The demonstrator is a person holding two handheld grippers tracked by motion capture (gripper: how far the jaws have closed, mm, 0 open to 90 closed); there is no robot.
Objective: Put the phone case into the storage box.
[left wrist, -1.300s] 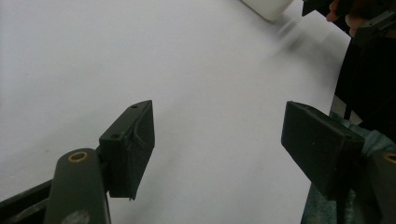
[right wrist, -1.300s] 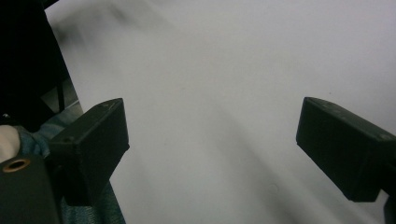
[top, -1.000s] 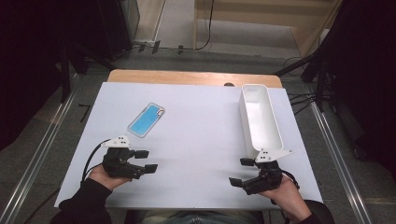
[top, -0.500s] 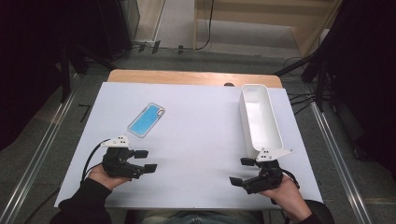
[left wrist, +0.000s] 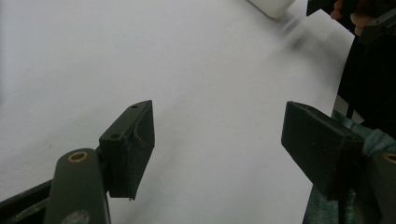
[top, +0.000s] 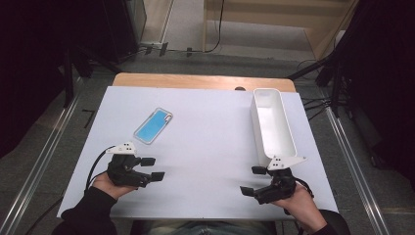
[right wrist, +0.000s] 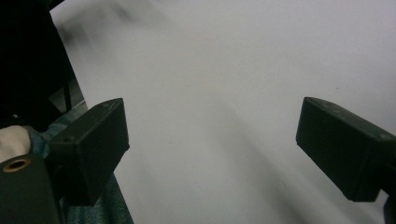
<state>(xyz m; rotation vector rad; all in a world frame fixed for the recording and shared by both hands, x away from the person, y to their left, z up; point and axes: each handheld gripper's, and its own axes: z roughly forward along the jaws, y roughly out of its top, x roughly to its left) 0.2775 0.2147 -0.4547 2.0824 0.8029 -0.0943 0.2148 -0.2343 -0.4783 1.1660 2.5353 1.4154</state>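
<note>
White tabletop [top: 210, 147] unchanged from a second ago, both hands parked: left gripper [top: 152, 168] wide and empty with the blue phone [top: 153, 125] just ahead, right gripper [top: 250, 181] wide beside the white bin [top: 288, 142], so nothing's begun.

A high camera is looking forward and down over the whole bench [top: 205, 122]; two low cameras are skimming close above its near edge, sharing that white surface.
</note>
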